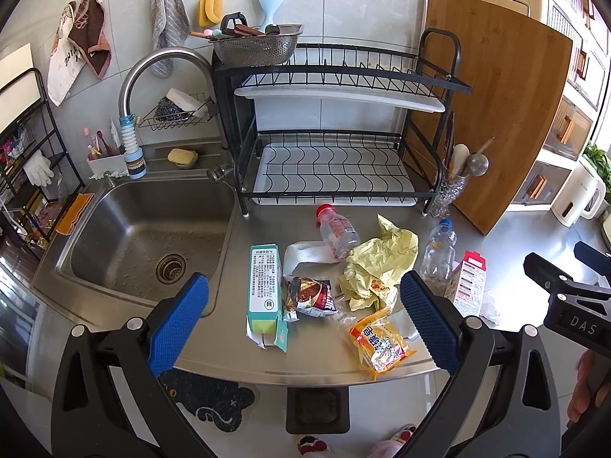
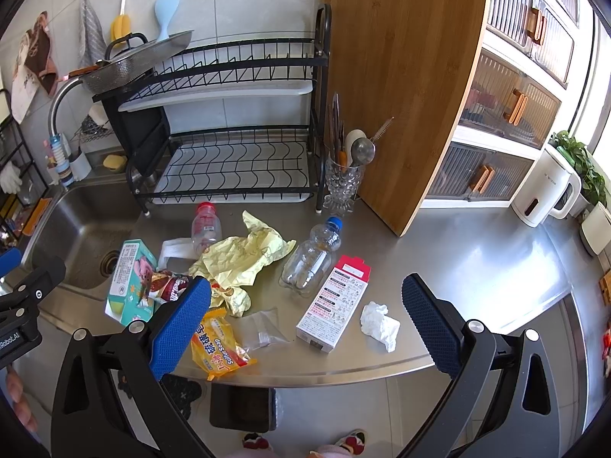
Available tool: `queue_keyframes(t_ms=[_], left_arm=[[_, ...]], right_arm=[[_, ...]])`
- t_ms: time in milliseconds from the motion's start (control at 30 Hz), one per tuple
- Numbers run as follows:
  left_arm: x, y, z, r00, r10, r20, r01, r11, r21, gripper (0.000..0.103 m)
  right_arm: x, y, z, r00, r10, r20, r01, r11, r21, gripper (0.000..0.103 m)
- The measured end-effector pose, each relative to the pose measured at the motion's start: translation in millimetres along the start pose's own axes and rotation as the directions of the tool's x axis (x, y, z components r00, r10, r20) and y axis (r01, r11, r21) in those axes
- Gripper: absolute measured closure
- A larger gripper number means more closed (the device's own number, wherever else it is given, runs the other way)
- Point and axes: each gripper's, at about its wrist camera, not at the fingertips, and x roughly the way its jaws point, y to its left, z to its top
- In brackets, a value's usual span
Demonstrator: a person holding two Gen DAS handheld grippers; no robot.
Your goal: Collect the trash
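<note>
Trash lies on the steel counter (image 2: 477, 267): a teal box (image 1: 263, 286), a brown snack wrapper (image 1: 313, 295), crumpled yellow paper (image 1: 376, 263), an orange soap wrapper (image 1: 380, 345), a red-capped bottle (image 1: 338, 231), a blue-capped bottle (image 2: 313, 255), a red-and-white box (image 2: 336, 305), a white tissue (image 2: 380, 324) and a clear bag (image 2: 263, 328). My left gripper (image 1: 305, 320) is open and empty above the front of the pile. My right gripper (image 2: 305, 320) is open and empty above the red-and-white box. A black bin (image 1: 317, 408) stands on the floor below the counter edge.
A sink (image 1: 145, 236) lies left of the trash. A black dish rack (image 1: 336, 129) stands behind it, with a glass utensil holder (image 2: 341, 183) and a wooden cutting board (image 2: 404, 76). A white kettle (image 2: 546, 187) stands far right.
</note>
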Motion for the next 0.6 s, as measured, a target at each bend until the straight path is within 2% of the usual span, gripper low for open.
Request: queue_keyframes(t_ms=[600], left_arm=[[-2.2, -4.5, 0.8, 1.000, 0.003, -0.001, -0.003, 1.000, 0.005, 0.008]], right_arm=[[-2.2, 0.8, -0.1, 1.000, 0.000, 0.005, 0.000, 1.000, -0.004, 0.003]])
